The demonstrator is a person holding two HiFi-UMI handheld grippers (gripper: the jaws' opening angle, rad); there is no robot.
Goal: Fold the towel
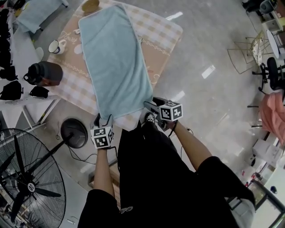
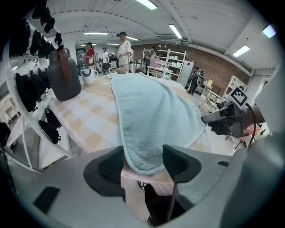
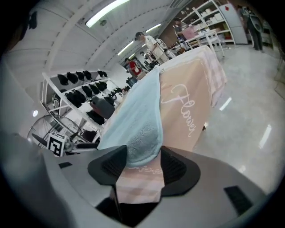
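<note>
A light blue towel [image 1: 113, 58] lies flat and lengthwise on a checked pink tablecloth [image 1: 162, 44]. Its near edge hangs a little over the table's front. My left gripper [image 1: 103, 119] is at the towel's near left corner, and in the left gripper view that corner [image 2: 144, 156] sits between the wide-apart jaws of this gripper [image 2: 143, 162]. My right gripper [image 1: 151, 107] is at the near right corner. In the right gripper view the towel corner [image 3: 141, 142] and a tablecloth flap lie between the spread jaws of this gripper [image 3: 143, 164]. Both stand open.
A dark bottle [image 1: 43, 73], a white mug [image 1: 57, 46] and a bowl [image 1: 90, 5] stand on the table left of and beyond the towel. A floor fan [image 1: 26, 178] and a round stand base [image 1: 74, 132] are at my left. A white rack holds black items [image 1: 11, 89].
</note>
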